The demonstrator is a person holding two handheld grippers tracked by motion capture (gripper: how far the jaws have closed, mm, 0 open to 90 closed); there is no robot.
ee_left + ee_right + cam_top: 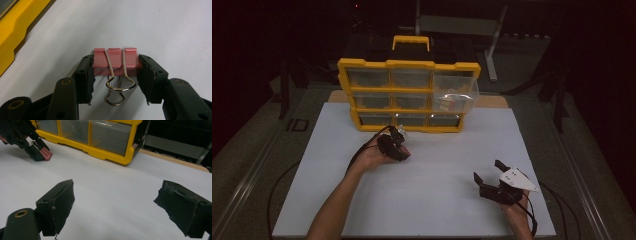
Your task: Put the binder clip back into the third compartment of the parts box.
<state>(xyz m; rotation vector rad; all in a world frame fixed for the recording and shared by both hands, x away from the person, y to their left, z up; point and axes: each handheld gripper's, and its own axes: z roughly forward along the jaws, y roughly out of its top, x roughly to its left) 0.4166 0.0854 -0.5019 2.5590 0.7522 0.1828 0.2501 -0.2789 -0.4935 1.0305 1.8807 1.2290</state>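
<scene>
We have the left gripper (pixel 115 75) clenched on the pink binder clip (pixel 115 62), right gripper (pixel 115 207) released; lift straight, clearing the yellow drawer cabinet (pixel 408 95) near the worktop's far edge.

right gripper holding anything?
No. In the right gripper view the right gripper has its jaws wide apart over the bare white table, with nothing between them.

Drawer cabinet (pixel 408 95) stands at the far middle of the white board (pixel 437 200); its top-right drawer (pixel 455 95) is pulled out. Left gripper (pixel 394 145) just in front of the cabinet, clip (pixel 115 62) between its jaws, above the board. Right gripper (pixel 489 172) nearer the front right, well apart.
</scene>
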